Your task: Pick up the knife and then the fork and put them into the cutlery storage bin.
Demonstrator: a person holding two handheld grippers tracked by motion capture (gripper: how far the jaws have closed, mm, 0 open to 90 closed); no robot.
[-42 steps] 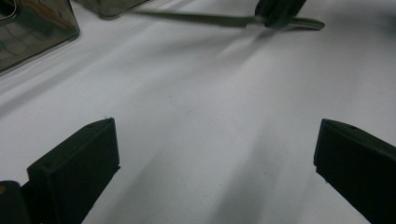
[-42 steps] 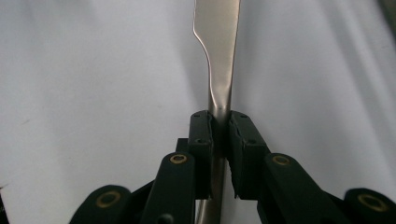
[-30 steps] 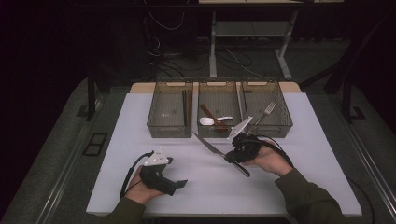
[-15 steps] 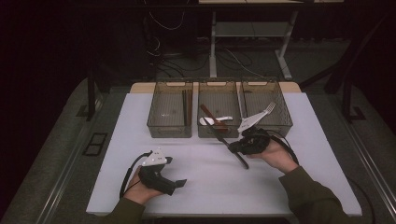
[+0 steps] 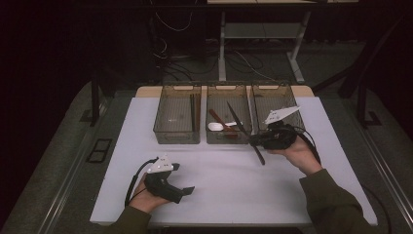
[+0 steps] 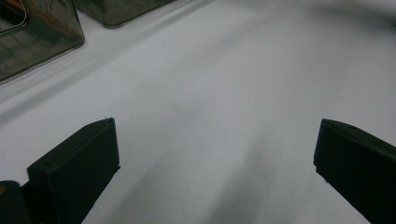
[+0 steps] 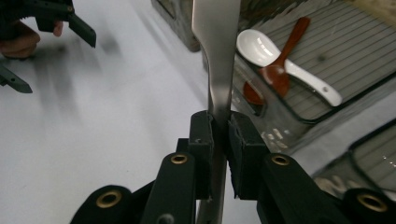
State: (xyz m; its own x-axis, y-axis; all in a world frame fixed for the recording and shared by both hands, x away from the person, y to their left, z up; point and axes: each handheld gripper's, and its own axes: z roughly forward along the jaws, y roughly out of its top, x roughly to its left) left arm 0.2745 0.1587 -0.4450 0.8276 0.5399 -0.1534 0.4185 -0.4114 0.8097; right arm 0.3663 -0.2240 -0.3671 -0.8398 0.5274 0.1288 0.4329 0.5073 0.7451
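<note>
Right gripper (image 7: pixel 220 122): its two jaws are squeezed tight on a flat metal handle (image 7: pixel 218 60). In the high view the right gripper (image 5: pixel 258 141) is held up just in front of the middle bin.
Held thing (image 5: pixel 243 130): a long, thin, dark piece of cutlery. One end slants up over the middle bin, the other end sticks out below the jaws toward the table.
What it is: hard to tell. Its top end is cut off by the upper edge of the right gripper view, so it may be a knife, but the tip is hidden.
Left gripper (image 5: pixel 187 190): lies low on the table, well apart from the right gripper. In the left gripper view its jaws stand wide open with nothing between them, just bare table (image 6: pixel 210 93).
Left hand (image 5: pixel 146 195): wrapped round the gripper body, partly cut off by the bottom edge.
Middle bin (image 5: pixel 229 140): just beyond the right gripper. It holds a white spoon (image 7: pixel 261 49) and a brown spoon (image 7: pixel 280 65), the two crossing each other.
Left bin (image 5: pixel 176 139): farther from the right gripper. Dark sticks lean at its right wall, too dim to name.
Right bin (image 5: pixel 272 92): partly hidden behind the right gripper's grey plate.
Room behind: dark, with cables and table legs barely showing.
</note>
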